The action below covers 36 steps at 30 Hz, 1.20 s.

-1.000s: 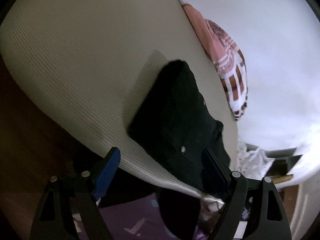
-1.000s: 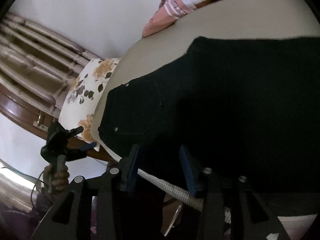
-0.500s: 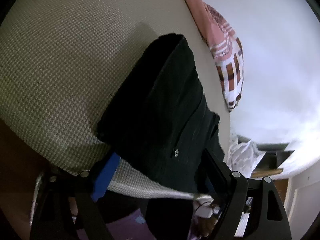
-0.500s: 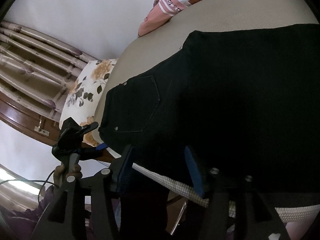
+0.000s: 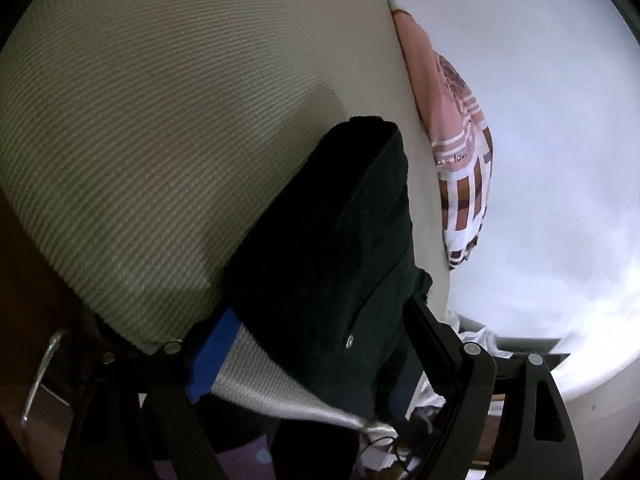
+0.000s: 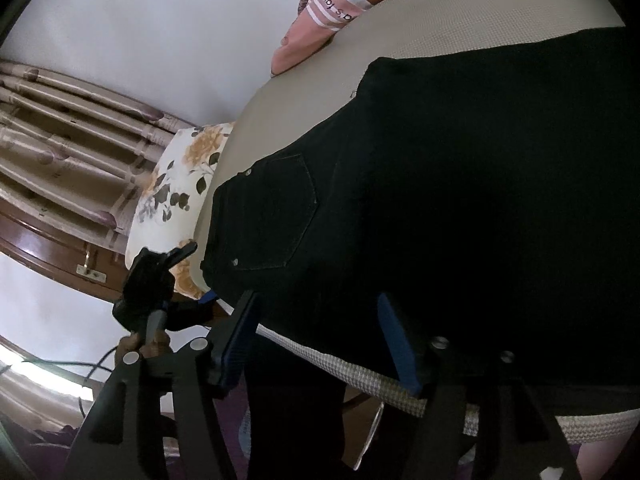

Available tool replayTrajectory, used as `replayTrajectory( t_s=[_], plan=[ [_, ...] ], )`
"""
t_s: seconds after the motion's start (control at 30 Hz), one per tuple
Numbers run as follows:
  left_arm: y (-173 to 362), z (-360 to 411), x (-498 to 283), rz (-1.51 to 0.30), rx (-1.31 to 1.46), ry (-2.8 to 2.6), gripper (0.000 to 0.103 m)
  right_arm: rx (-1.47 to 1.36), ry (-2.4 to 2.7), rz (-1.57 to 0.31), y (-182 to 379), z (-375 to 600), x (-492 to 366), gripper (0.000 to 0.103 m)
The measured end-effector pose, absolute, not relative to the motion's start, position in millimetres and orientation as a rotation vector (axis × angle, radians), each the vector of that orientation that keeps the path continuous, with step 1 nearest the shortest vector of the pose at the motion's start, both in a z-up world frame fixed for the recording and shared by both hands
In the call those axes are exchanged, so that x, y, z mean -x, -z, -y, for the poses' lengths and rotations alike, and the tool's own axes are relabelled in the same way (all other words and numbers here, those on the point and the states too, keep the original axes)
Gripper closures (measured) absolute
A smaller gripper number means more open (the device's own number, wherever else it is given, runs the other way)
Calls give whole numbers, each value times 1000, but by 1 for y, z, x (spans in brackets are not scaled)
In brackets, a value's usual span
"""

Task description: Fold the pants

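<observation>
Right wrist view: we see the bed (image 6: 304,92) bearing black pants (image 6: 460,200), part hanging over its edge. Both grippers, right (image 6: 320,344) and left (image 5: 320,356), hold jaws spread astride that edge; closing there risks pinching mattress, or cloth sliding floorward.

The only lettering stands on the pink striped cloth (image 6: 340,4) at the far edge of the bed. In the right wrist view a dark line of print runs along one pink stripe, partly readable as "s favo". In the left wrist view the same cloth (image 5: 460,160) shows "favo", the rest too small to read.
</observation>
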<state>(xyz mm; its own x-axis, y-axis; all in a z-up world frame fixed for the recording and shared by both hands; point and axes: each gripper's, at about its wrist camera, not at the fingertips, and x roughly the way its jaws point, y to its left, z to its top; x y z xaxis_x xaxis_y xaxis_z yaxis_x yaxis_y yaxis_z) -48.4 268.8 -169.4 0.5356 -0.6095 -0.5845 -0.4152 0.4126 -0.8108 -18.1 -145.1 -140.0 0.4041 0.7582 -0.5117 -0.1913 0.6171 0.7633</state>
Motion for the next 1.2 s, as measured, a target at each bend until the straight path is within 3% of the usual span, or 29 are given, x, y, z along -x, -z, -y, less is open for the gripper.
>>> replayTrajectory(
  t_s=[0.17,0.37,0.57,0.7,0.77,1.2],
  plan=[
    [168,-259,44,-1054,1177,169,11,-691,-662,-978,141,146,18,42],
    [187,-274,53,-912,1353,278,10,-695,-663,-976,142,146,18,41],
    [168,-257,45,-990,1119,302,10,-695,-661,-976,142,146,18,39],
    [166,-256,47,-920,1118,268,9,-692,-661,-977,141,146,18,38],
    [168,-256,49,-872,1143,287,0,-693,-661,-977,141,146,18,38],
    [166,-254,42,-942,1116,321,1,-691,-661,-978,141,146,18,35]
  ],
)
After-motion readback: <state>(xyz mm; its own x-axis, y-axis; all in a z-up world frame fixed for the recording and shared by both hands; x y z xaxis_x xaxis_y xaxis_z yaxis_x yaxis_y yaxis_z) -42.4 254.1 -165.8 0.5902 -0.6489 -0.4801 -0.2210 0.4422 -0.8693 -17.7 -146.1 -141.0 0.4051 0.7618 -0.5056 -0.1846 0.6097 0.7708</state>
